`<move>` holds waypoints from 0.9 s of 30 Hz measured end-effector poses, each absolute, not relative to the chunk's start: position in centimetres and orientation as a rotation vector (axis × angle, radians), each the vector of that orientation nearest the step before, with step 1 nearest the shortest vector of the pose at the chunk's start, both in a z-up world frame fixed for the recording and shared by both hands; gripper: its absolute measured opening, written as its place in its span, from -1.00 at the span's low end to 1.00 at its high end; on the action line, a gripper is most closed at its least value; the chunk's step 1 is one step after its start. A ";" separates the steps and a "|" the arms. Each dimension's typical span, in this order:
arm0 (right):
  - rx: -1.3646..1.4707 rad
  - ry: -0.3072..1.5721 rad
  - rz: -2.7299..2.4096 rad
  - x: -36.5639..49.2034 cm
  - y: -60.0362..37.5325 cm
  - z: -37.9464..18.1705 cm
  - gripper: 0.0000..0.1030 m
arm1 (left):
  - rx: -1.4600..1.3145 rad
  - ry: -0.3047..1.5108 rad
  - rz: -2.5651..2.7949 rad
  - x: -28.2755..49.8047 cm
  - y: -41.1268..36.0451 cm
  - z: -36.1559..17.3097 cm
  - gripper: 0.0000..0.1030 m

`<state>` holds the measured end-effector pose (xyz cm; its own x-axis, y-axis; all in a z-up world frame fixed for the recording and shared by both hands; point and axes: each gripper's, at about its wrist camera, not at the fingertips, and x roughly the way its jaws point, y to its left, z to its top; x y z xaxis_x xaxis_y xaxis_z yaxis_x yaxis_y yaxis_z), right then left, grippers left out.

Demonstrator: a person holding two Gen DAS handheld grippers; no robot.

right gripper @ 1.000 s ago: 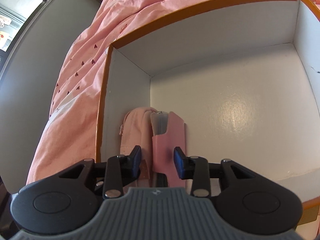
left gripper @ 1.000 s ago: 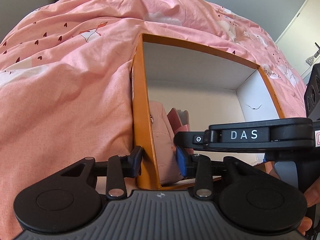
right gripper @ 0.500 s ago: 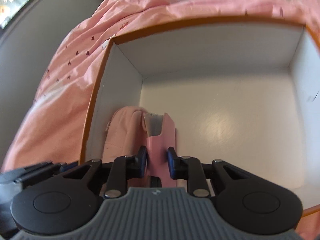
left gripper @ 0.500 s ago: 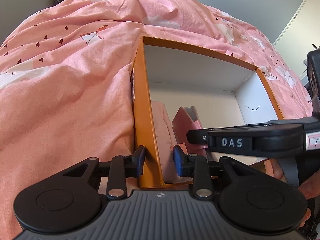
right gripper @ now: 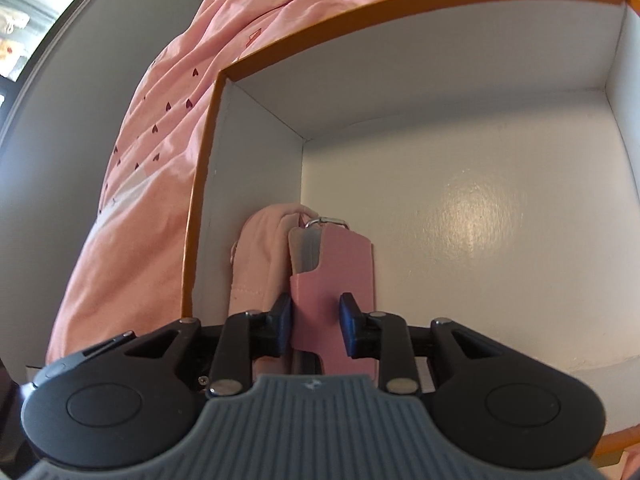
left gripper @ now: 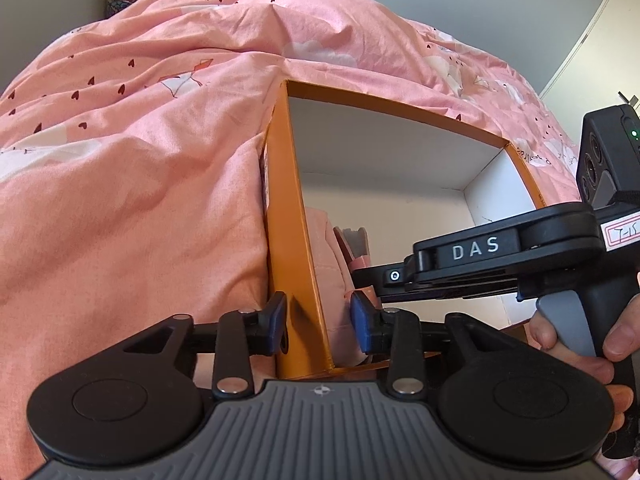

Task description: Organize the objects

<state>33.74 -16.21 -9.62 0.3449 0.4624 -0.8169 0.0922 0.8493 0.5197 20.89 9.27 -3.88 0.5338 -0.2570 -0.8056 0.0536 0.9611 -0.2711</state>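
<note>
Orange box (right gripper: 400, 4), white inside, sits on pink bedding (left gripper: 120, 200). Pink case (right gripper: 336, 280) stands upright at lower left of box beside folded pink cloth (right gripper: 260, 256). Right claw (right gripper: 315, 330) just opened, straddling the case, right pad clear. Left claw (left gripper: 319, 322) just opened, straddling box's left wall, not gripping.

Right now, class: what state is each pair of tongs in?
Left tongs: open, jaws just been opening, astride the orange box wall.
Right tongs: open, jaws just been opening, over the pink case, not pinching.
</note>
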 end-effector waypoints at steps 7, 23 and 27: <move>0.510 1.167 0.247 33.0 -16.4 -8.4 -0.34 | -0.214 0.968 -0.178 20.3 9.2 -3.2 -0.14; 0.222 0.890 0.265 28.0 -15.3 -3.3 -0.49 | -0.076 0.843 -0.178 15.9 7.2 1.9 -0.14; 0.133 0.747 0.280 23.8 -15.3 -1.7 -0.47 | -0.058 0.795 -0.218 13.5 6.2 2.9 -0.10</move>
<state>23.84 -15.34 -1.67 0.6988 0.2975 -0.6505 -0.2033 0.9545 0.2181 13.53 6.19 2.94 0.6791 -0.2154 -0.7017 0.1720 0.9760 -0.1331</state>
